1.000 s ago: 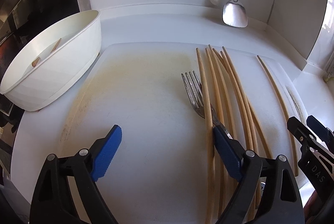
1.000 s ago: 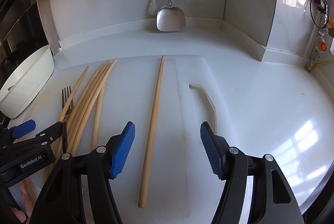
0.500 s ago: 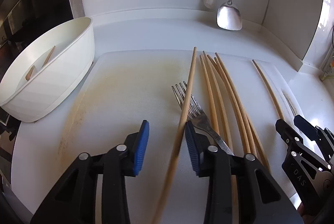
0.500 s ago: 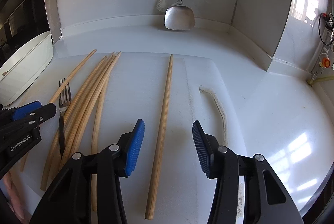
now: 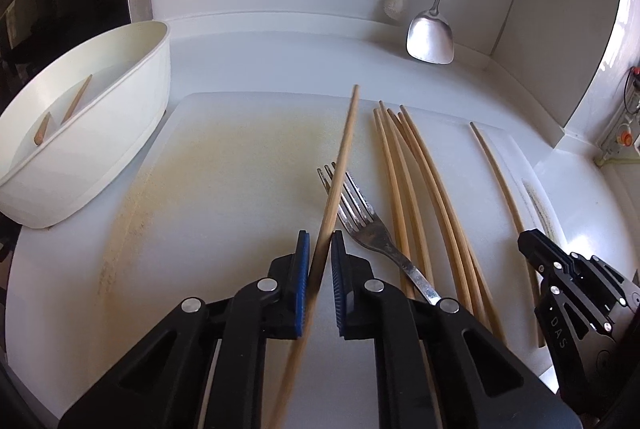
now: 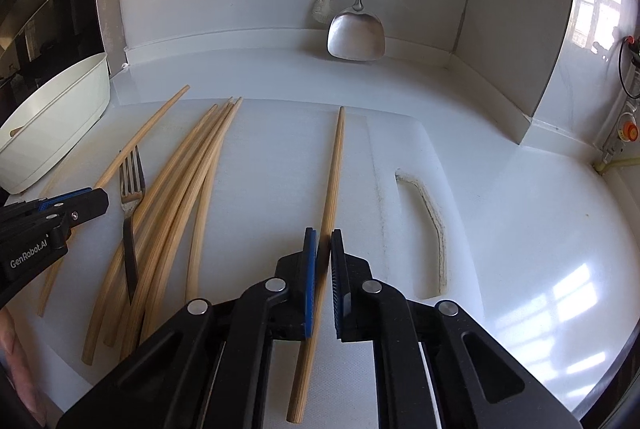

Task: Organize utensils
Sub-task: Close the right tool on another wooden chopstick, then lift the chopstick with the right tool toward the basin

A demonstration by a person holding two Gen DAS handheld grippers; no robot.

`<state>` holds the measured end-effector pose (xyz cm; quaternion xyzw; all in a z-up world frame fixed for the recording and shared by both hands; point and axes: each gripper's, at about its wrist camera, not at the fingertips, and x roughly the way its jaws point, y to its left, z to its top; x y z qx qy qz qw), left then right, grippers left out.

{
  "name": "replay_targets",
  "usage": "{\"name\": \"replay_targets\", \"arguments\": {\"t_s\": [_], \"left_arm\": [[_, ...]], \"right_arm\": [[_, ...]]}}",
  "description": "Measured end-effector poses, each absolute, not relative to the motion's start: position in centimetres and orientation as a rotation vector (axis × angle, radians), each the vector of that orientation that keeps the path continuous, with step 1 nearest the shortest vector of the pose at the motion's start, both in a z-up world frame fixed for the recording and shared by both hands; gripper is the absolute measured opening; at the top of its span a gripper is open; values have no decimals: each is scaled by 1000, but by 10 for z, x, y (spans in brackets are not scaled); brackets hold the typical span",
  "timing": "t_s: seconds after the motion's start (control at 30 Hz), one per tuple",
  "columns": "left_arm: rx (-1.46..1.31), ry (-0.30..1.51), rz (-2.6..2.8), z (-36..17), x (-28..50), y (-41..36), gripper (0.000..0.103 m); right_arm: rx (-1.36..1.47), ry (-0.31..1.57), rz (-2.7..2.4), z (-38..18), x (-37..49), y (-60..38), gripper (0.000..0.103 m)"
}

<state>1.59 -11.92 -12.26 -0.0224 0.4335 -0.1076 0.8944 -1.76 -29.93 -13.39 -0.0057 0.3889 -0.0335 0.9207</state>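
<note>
The left gripper (image 5: 320,249) had just closed on a chopstick (image 5: 344,145), its blue pads (image 5: 303,269) pinching the stick toward its thick near end, the thin tip slanting out over the fork (image 5: 360,217) and the cutting board (image 5: 224,189). The right gripper (image 6: 324,249) had likewise just shut on the lone chopstick (image 6: 334,173) lying apart on the board's right side, gripping it in its lower half with the butt end sticking out below the jaws.

These sticks looked light, stiff and smooth, so I judged they would pivot or slip in a narrow pinch; a hold nearer the middle would keep them from drooping.

Between the two tools lay a loose bundle (image 6: 188,185) of more chopsticks, fanned and touching one another, with the fork resting at its left edge beside the left gripper's stick. Off to the far left, at the board's edge, stood the white tub (image 5: 120,133), with a divider and a couple of chopstick ends showing inside. A steel spatula (image 6: 356,33) hung on the back wall, well clear.
</note>
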Motion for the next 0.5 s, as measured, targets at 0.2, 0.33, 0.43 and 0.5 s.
{"name": "replay_targets", "arguments": {"t_s": [0.2,0.33,0.43,0.5], "left_arm": [[-93,911,-242,-123,16,-115,7],[-108,900,-239,-120,16,-109,7],[-113,894,-239,-118,16,-107,7],[-114,889,-239,-115,16,-105,7]], "right_arm": [[25,792,-59,-132,-19,-304,6],[33,773,-60,-127,-21,-305,6],[48,759,-58,-124,-23,-306,6],[57,748,-60,-121,-24,-308,6]]}}
